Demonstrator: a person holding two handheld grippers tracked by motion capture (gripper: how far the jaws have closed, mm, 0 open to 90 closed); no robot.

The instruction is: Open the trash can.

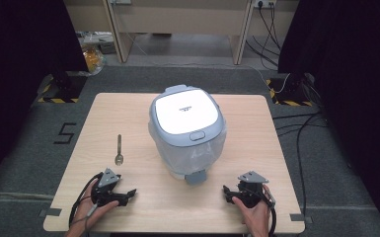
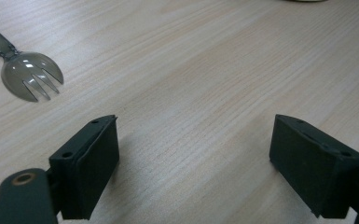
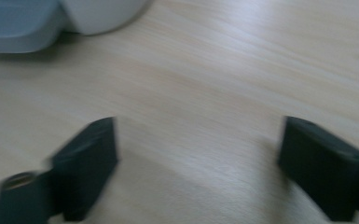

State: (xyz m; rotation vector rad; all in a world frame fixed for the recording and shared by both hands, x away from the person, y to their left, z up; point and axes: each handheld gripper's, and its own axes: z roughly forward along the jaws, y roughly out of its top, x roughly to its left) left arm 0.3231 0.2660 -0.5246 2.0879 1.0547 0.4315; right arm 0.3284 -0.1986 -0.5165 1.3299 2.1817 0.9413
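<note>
A white rice cooker (image 1: 188, 129) with a grey-blue rim and closed lid stands at the middle of the light wooden table (image 1: 128, 106), its lower body wrapped in clear plastic film and a grey tab jutting toward the person from its base. To its left, well apart from it, a spork (image 1: 119, 149) lies flat on the wood, handle pointing away from the person and head toward them. The left gripper (image 1: 126, 194) rests low near the front edge of the table in the person's left hand (image 1: 93, 207), its jaws spread wide with nothing between them — in the left gripper view the spork's tined head (image 2: 31, 81) lies ahead and off to the left of the jaws, clear of them. The right gripper (image 1: 227, 193), held by the right hand (image 1: 254, 213) near the front right of the table, is likewise wide open and empty; the right gripper view is blurred — it shows bare wood between the jaws and the cooker's base (image 3: 42, 21) at the upper left.
</note>
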